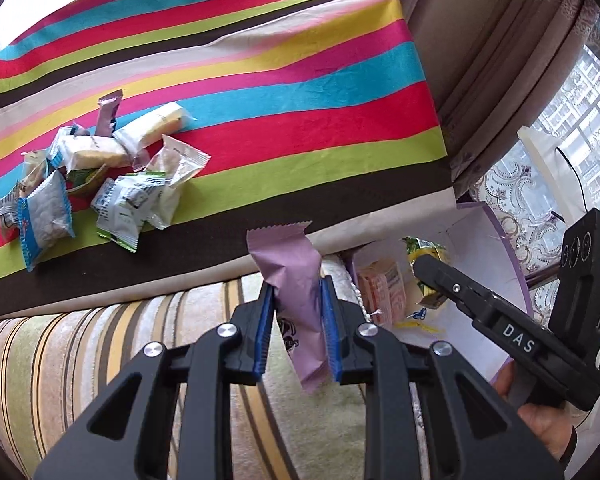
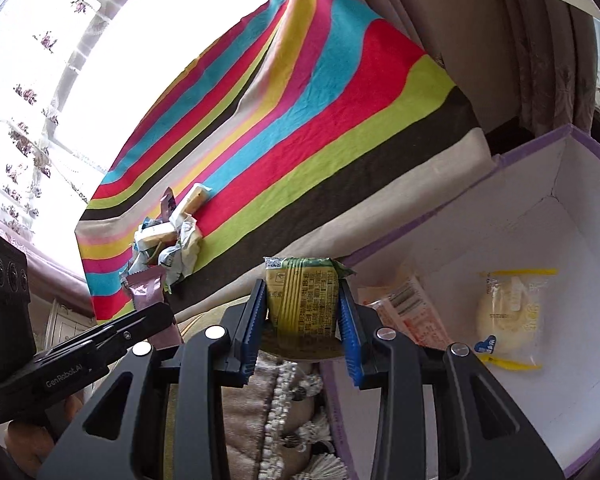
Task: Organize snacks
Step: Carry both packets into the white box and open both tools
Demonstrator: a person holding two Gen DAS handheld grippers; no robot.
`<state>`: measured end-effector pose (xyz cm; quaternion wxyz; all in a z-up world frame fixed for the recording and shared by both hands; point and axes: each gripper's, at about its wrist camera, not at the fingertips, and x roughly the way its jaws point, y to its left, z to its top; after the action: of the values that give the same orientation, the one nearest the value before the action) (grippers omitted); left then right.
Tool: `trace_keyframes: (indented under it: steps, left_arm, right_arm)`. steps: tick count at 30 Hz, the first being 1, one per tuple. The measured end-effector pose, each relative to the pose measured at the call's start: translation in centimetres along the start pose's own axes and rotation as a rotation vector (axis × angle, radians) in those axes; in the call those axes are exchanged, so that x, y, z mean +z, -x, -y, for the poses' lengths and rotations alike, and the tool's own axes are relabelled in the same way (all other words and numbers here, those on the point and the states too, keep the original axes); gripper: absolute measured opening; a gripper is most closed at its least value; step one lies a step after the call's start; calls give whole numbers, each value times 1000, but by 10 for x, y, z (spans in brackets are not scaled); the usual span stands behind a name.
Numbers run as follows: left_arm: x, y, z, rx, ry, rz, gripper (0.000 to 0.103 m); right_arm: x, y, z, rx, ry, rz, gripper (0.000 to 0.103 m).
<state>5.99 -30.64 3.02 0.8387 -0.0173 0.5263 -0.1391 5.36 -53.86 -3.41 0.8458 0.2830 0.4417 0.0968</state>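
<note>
Purple packet (image 1: 296, 300) upright in left gripper (image 1: 298, 328), long axis vert.

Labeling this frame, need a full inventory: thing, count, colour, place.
purple packet: one, lilac, clamped in left gripper
green-yellow packet: one, held in right gripper at the box's edge
snack pile: several wrapped snacks, mostly white, blue and green, on the cloth
striped cloth: one, multicolour, covers the table
box: one, white inside, purple rim, beside the table
round cake packet: one, pale yellow, in the box
orange-print packet: one, in the box
left gripper: black, blue pads
right gripper: black, blue pads
</note>
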Motion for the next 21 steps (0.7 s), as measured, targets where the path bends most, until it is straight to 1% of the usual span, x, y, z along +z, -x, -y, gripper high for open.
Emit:
trace_keyframes:
  steps: [10, 17, 21]
  left_arm:
    - [-7, -22, 48, -50, -95, -69, 23]
    - [-16, -36, 65, -78, -123, -124, 23]
    - [-18, -41, 71, -87, -135, -142, 24]
  right_arm:
    - [-11, 6, 45, -44, -67, 1, 34]
    - [-16, 8, 65, -73, -97, -5, 35]
    - [-18, 9, 75, -85, -112, -13, 35]
